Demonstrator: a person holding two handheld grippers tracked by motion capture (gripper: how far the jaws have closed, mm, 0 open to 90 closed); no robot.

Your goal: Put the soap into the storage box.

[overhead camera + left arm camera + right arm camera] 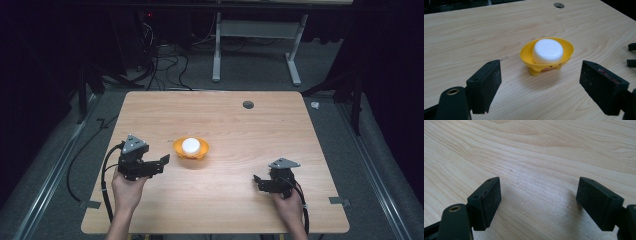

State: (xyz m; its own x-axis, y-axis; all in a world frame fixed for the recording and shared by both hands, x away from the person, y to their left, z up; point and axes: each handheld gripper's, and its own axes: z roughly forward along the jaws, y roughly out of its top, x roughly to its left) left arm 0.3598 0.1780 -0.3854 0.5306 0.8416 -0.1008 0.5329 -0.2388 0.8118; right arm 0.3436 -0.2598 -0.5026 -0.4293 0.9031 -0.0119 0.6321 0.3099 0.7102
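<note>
On the wooden table (pixel 235 200), two hands hold grippers.
The left gripper (pixel 162 162), jaws apart, points at the small yellow plastic bowl (pixel 190 148) holding a round white block (pixel 190 145); the right gripper (pixel 256 181) rests low, jaws apart.

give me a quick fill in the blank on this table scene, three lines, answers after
1. The white round block sits inside a small ____ bowl.
2. The left gripper faces the bowl with its jaws ____.
3. The right gripper has nothing between its jaws but the bare wooden ____.

Missing words: yellow; open; table

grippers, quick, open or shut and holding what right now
left gripper: open, holding nothing, aimed at the bowl.
right gripper: open, holding nothing, over bare table.
</note>
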